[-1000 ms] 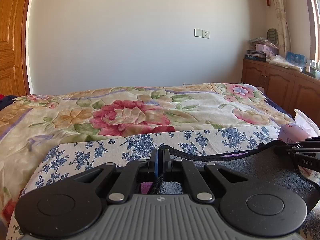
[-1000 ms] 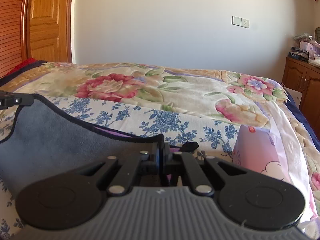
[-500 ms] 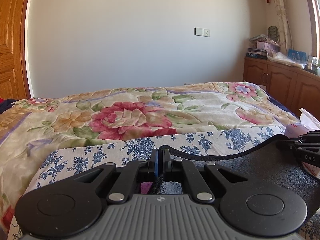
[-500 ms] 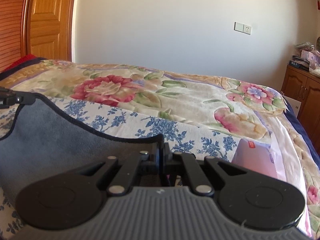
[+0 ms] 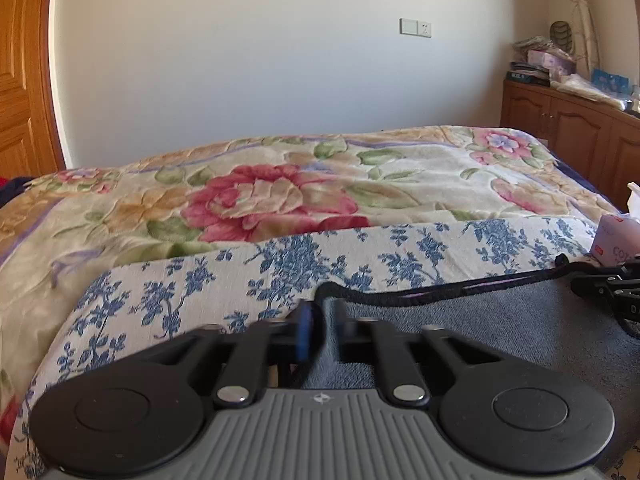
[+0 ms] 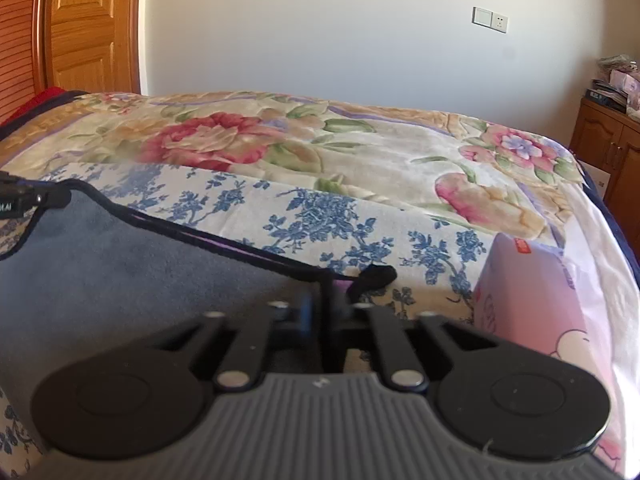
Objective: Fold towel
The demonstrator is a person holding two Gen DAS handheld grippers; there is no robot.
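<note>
While releasing: draw both grippers straight back so the fold stays put.
Left gripper: jaws just parted, hem loose between them.
Right gripper: jaws just parted slightly, corner freed.
Towel: grey, folded, flat on the near blue-flowered cloth.

The towel lay on a cloth spread over the bed. The left tool and right tool sat at its far edge corners. A tissue pack stood right of the towel; a cabinet stood beyond the bed's right side.
</note>
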